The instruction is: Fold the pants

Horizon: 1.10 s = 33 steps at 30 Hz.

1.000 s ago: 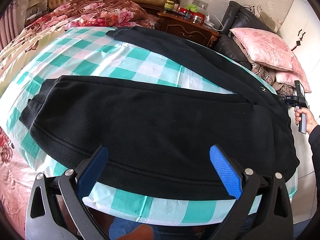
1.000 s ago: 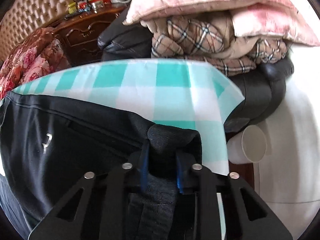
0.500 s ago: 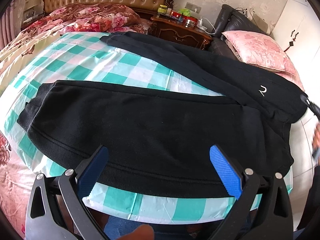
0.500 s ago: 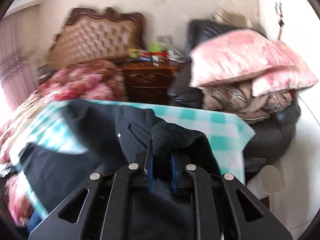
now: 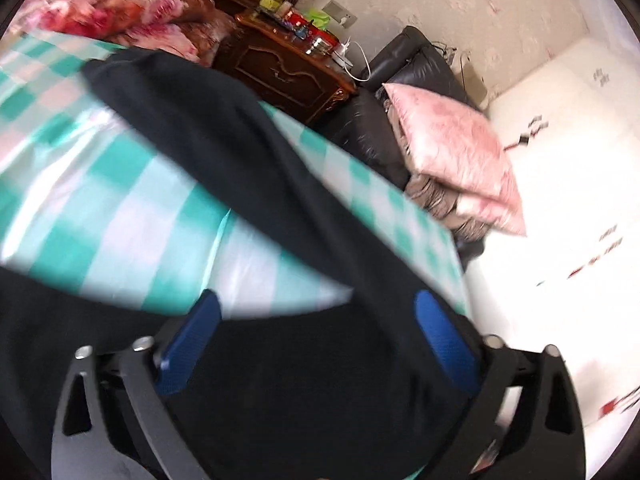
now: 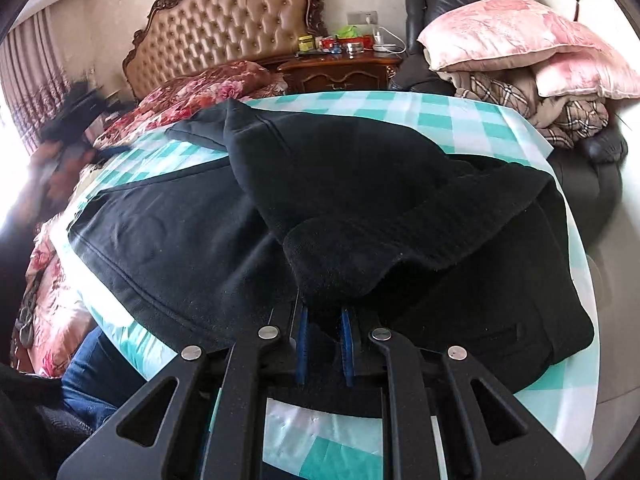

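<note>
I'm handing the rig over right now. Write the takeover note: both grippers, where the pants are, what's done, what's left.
Right gripper: shut on the pants, pinching a lifted corner of the waist end and holding it over the other half.
Left gripper: open, holding nothing, just above black fabric; its view is blurred.
Pants lie on the checkered cloth on the bed.
Done: first fold begun.
Left: lay the lifted part down, smooth it, finish the folds.

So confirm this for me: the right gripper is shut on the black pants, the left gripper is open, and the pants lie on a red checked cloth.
One thing is wrong: the cloth is teal and white checked, not red, as the right wrist view shows. The rest holds: the right gripper is shut on the black pants, and the left gripper is open.
</note>
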### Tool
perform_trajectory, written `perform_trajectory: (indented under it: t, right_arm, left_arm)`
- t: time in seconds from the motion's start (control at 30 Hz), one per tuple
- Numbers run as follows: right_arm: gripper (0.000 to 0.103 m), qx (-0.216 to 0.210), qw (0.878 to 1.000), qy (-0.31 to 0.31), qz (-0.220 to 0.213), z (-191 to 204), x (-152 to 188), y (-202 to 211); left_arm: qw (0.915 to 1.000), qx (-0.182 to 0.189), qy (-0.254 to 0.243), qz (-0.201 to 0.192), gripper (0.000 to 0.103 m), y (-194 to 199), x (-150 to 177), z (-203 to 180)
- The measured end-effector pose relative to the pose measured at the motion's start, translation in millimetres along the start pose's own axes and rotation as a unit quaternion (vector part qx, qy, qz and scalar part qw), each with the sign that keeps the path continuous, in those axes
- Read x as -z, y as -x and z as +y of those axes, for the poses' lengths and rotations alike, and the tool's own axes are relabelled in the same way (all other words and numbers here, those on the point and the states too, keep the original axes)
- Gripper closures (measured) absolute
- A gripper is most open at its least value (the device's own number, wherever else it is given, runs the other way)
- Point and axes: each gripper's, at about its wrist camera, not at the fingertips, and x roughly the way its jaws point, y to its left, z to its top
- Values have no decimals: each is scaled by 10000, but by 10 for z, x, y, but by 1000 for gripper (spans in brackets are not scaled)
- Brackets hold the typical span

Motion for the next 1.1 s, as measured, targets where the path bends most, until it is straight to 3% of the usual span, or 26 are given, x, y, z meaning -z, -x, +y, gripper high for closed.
perform_trajectory:
  t: [0.03, 0.13, 0.3, 0.4, 0.47, 0.5, 0.53, 0.57, 0.63, 0.73, 0.87, 0.9, 1.0, 1.1]
  right_arm:
    - [88, -5, 10000, -30, -13, -8, 10, 9]
    - [88, 0, 9999, -133, -91, -28, -1, 84]
    - [88, -29, 9996, -243, -105, -65, -19, 138]
    - [88, 6, 9998, -182, -45, -76, -36, 143]
    - [88, 49, 9999, -128, 11, -85, -36, 142]
    - [89, 66, 9999, -114, 32, -94, -33, 142]
    - [89, 82, 9999, -114, 49, -103, -33, 141]
    - [89, 97, 9999, -127, 59, -118, -28, 144]
    - [89, 126, 9998, -172, 58, -163, -25, 154]
    - [90, 215, 9994, -263, -11, -295, -65, 202]
    - [90, 531, 9968, -535, -284, -637, -185, 417]
    - [90, 573, 9953, -700, -341, -760, -200, 470]
    - [90, 683, 9870, -1416, -343, -1155, -180, 543]
    - [87, 787, 9727, -2183, -39, -1435, -43, 437]
  left_arm:
    - [9999, 27, 101, 38, 26, -148, -185, 13]
    - [9984, -29, 553, 135, 35, -663, -751, 145]
    - [9880, -85, 1516, 267, 36, -1277, -1257, 423]
    - [9844, -294, 1704, 333, 36, -1578, -1410, 504]
    - [9832, -410, 1734, 394, 45, -1744, -1442, 522]
    - [9831, -405, 1733, 439, 64, -1818, -1465, 541]
    - [9835, -388, 1705, 458, 86, -1857, -1480, 551]
    - [9849, -361, 1622, 475, 95, -1878, -1508, 551]
    - [9873, -270, 1509, 422, 95, -1786, -1507, 542]
    - [9893, -53, 1447, 155, 95, -1331, -1483, 470]
    - [9910, 161, 1282, -345, 95, -360, -1018, 287]
    - [9924, 145, 1098, -531, 95, -17, -664, 230]
    - [9926, 99, 1024, -649, 95, 459, 258, 279]
    - [9930, -51, 1127, -335, 95, 492, 1180, 480]
